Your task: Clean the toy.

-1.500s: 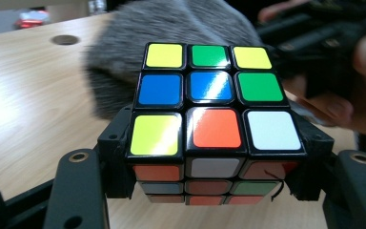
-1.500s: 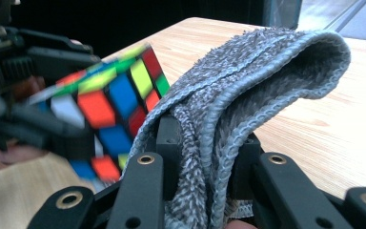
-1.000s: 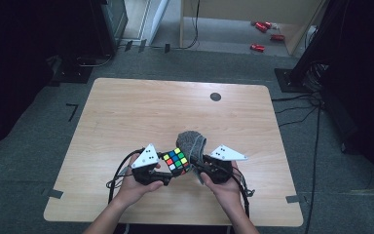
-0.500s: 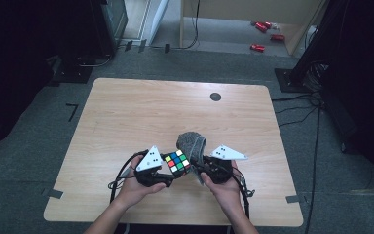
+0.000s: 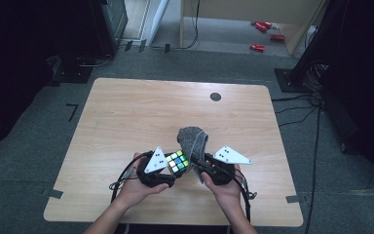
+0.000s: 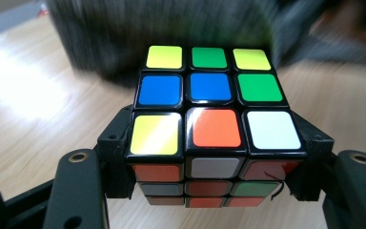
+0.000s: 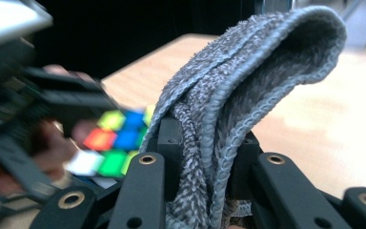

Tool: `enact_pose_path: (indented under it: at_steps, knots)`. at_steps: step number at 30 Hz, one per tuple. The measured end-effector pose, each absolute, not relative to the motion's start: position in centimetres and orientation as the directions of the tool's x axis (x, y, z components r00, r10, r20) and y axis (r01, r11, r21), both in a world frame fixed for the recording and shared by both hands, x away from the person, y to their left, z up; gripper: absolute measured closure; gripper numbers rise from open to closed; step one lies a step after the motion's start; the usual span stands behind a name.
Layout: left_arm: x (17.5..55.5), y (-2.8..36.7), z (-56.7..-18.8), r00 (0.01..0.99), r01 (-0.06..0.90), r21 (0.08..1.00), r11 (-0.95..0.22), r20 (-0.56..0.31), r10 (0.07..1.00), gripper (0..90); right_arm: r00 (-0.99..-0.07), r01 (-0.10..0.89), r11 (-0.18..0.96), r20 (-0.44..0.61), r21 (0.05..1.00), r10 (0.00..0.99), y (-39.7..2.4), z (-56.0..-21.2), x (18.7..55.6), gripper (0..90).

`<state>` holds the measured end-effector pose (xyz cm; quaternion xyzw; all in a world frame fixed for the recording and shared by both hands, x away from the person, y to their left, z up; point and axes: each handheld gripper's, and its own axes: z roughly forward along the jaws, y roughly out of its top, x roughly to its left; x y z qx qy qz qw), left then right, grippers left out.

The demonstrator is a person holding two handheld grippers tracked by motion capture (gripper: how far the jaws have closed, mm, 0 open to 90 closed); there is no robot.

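Nothing moved; left gripper (image 5: 171, 163) clamps cube (image 6: 209, 119); right gripper (image 7: 205, 157) pinches cloth (image 7: 248, 76), cloth's lower end hidden.

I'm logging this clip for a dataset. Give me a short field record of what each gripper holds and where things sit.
left gripper: shut on the puzzle cube, one jaw on each side
right gripper: shut on a folded grey cloth
cube top face: mixed yellow, green, blue, orange, white
cloth: arches up above the jaws
relation: cloth right beside the cube; contact unclear
table: light wood, dark round spot near far edge
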<state>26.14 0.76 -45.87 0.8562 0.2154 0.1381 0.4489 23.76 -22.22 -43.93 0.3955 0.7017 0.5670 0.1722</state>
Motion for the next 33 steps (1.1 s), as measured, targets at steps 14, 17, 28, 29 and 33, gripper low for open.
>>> enact_pose_path:
  at_steps: [14, 17, 28, 29, 33]
  knots:
    - [26.0, -0.6, -46.1, 0.851, 0.291, 0.738, -0.608, 0.091, 0.517, 35.2, -0.705, 0.344, 0.183, 0.124, 0.921, 0.698, -18.4, -45.0, 22.7, 73.5]
    - [26.0, -0.5, -45.9, 0.852, 0.286, 0.745, -0.603, 0.090, 0.516, 35.2, -0.676, 0.347, 0.176, 0.115, 0.921, 0.728, -19.7, -45.0, 23.5, 73.5]
    - [26.2, -0.4, -46.1, 0.846, 0.300, 0.757, -0.580, 0.069, 0.529, 35.2, -0.708, 0.355, 0.191, 0.130, 0.915, 0.695, -18.1, -44.6, 22.6, 73.1]
    - [26.2, -0.4, -46.1, 0.846, 0.300, 0.757, -0.580, 0.069, 0.529, 35.3, -0.708, 0.355, 0.191, 0.130, 0.915, 0.695, -18.1, -44.6, 22.6, 73.1]
    - [26.1, -0.2, -45.7, 0.851, 0.290, 0.774, -0.562, 0.060, 0.522, 35.3, -0.656, 0.377, 0.150, 0.149, 0.914, 0.740, -20.0, -44.3, 23.5, 73.4]
